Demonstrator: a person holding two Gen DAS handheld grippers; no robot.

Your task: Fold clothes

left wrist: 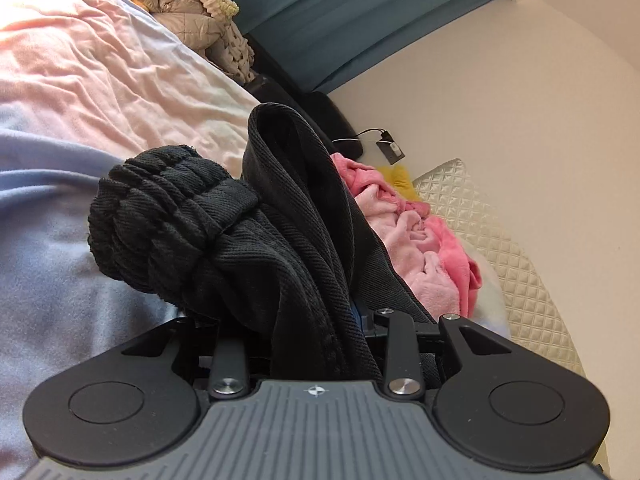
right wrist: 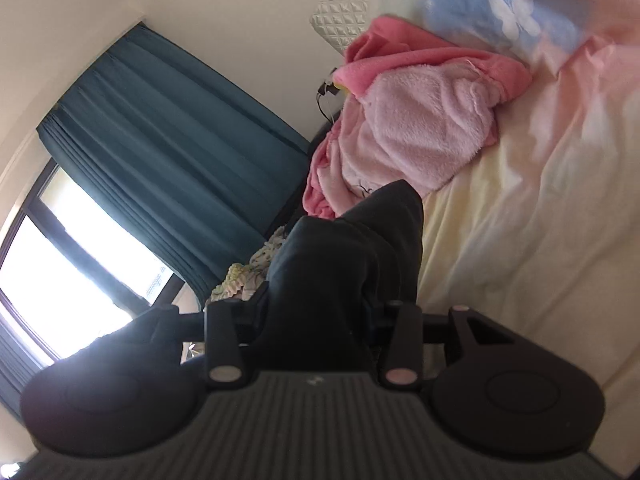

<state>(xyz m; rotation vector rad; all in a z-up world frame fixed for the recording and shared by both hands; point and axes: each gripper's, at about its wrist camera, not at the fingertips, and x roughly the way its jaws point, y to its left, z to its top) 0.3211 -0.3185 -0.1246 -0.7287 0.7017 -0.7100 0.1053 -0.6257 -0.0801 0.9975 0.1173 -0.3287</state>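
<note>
A black ribbed garment [left wrist: 280,232] with a gathered elastic cuff [left wrist: 160,216] fills the middle of the left wrist view. My left gripper [left wrist: 316,320] is shut on it, with the cloth bunched up between the jaws and hiding the fingertips. In the right wrist view the same black garment [right wrist: 348,264] rises out of my right gripper [right wrist: 320,316], which is shut on it. Both grippers hold it above the bed [left wrist: 80,80]. The fingertips are hidden by cloth in both views.
A pink fleece garment [right wrist: 420,120] lies crumpled on the bed near the quilted cream headboard [left wrist: 500,240]. A beige puffer jacket [left wrist: 172,4] lies at the bed's far side. A teal curtain [right wrist: 172,152], a window [right wrist: 60,264] and a wall socket with cable [left wrist: 390,146] are nearby.
</note>
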